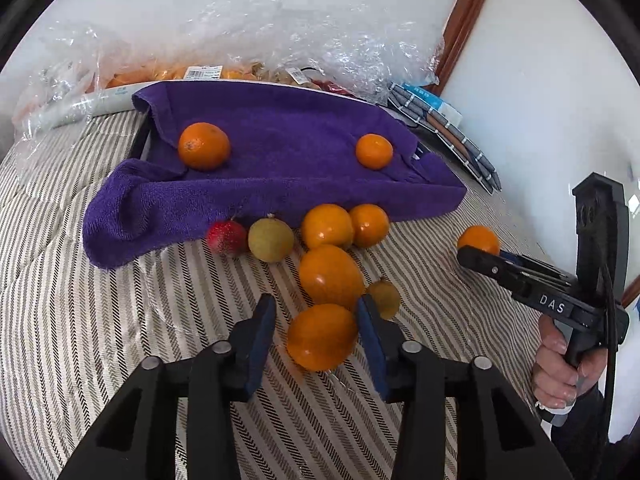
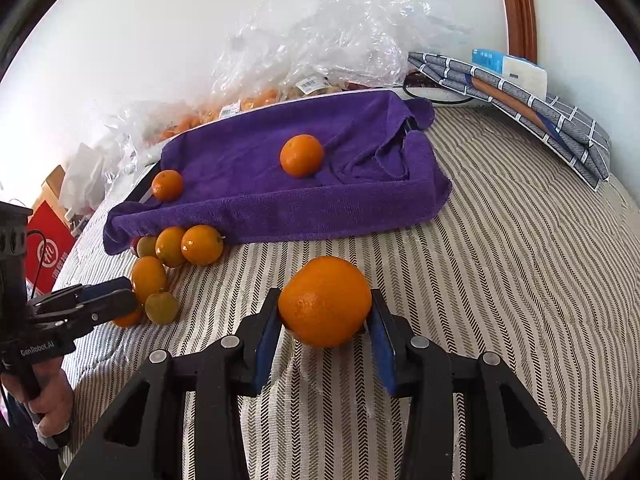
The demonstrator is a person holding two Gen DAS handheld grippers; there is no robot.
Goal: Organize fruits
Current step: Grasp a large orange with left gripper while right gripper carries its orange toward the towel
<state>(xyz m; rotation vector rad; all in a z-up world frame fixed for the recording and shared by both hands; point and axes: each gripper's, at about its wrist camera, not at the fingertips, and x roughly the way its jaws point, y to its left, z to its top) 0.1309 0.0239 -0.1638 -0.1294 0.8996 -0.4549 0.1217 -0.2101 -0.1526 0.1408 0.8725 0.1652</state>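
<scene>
A purple towel-covered tray holds two oranges. In front of it lie several oranges, two green fruits and a red fruit on the striped bedding. My left gripper is open around an orange, with a gap on the left side. My right gripper is shut on an orange, right of the pile; it shows in the left wrist view too.
Clear plastic bags of fruit lie behind the tray by the wall. A folded grey checked cloth and a blue-white pack sit at the back right. A red box stands at the left of the bed.
</scene>
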